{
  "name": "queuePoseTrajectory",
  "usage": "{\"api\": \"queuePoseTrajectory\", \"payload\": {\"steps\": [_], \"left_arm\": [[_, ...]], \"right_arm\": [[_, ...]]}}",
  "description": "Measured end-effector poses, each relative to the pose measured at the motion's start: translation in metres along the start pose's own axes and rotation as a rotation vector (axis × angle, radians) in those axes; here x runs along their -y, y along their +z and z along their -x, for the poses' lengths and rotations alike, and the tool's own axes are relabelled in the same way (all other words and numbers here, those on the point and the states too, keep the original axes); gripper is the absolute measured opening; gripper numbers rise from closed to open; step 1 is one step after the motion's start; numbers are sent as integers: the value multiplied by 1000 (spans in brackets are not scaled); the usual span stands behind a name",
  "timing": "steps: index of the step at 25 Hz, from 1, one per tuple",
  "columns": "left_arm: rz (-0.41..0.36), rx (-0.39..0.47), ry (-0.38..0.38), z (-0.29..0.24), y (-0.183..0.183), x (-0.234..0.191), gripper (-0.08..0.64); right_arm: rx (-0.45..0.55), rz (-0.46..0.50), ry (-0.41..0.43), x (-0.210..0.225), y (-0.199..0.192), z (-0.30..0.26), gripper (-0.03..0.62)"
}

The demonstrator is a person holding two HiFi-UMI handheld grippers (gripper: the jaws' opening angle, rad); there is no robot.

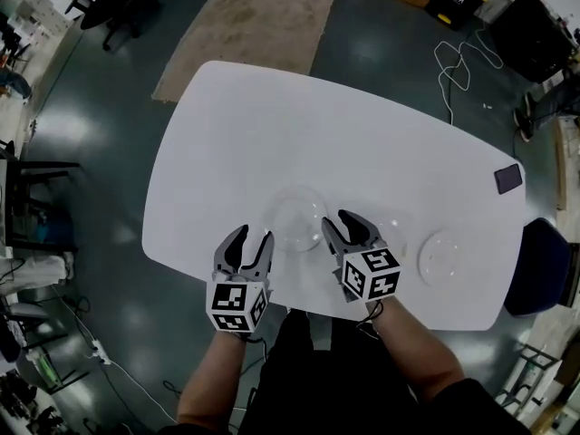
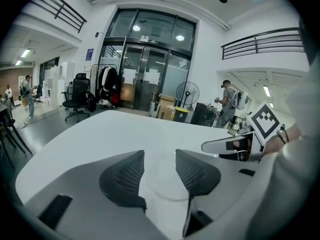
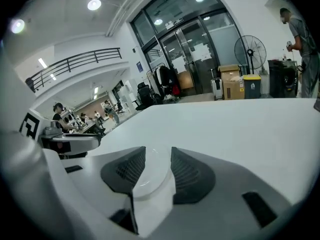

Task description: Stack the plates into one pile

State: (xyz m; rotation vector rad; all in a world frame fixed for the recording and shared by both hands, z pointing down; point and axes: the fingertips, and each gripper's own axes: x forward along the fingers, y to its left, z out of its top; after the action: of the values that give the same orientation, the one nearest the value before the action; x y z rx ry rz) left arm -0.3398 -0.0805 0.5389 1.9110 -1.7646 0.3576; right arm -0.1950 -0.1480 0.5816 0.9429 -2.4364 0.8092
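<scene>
Transparent round plate [image 1: 294, 217] lies on the white rounded table [image 1: 272, 125] near its front edge, between the left gripper [image 1: 254, 236] and right gripper [image 1: 337, 222]. A second transparent plate [image 1: 441, 256] sits to the right, well apart. A brown floor mat [image 1: 263, 21] lies on the dark floor beyond.

In the left gripper view, the left gripper [image 2: 159, 171] stands wide, with the plate's rim [image 2: 166, 198] showing low between its jaws and glass entrance doors [image 2: 145, 69] behind the table [image 2: 150, 129].

In the right gripper view, the right gripper [image 3: 157, 166] is also spread, with the plate [image 3: 150, 178] showing in the gap and a standing fan [image 3: 255, 49] in the hall.
</scene>
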Motion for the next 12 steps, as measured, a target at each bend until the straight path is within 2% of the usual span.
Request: {"api": "queuePoseTrajectory", "payload": {"steps": [8,12], "left_arm": [[20,-42,13,-13,-14,-10,200],[19,-56,21,-17,-18,-14,200]], "right_arm": [[-84,-16,-3,5,-22,-27,173],[-106,7,-11,4,-24,-32,170]]}}
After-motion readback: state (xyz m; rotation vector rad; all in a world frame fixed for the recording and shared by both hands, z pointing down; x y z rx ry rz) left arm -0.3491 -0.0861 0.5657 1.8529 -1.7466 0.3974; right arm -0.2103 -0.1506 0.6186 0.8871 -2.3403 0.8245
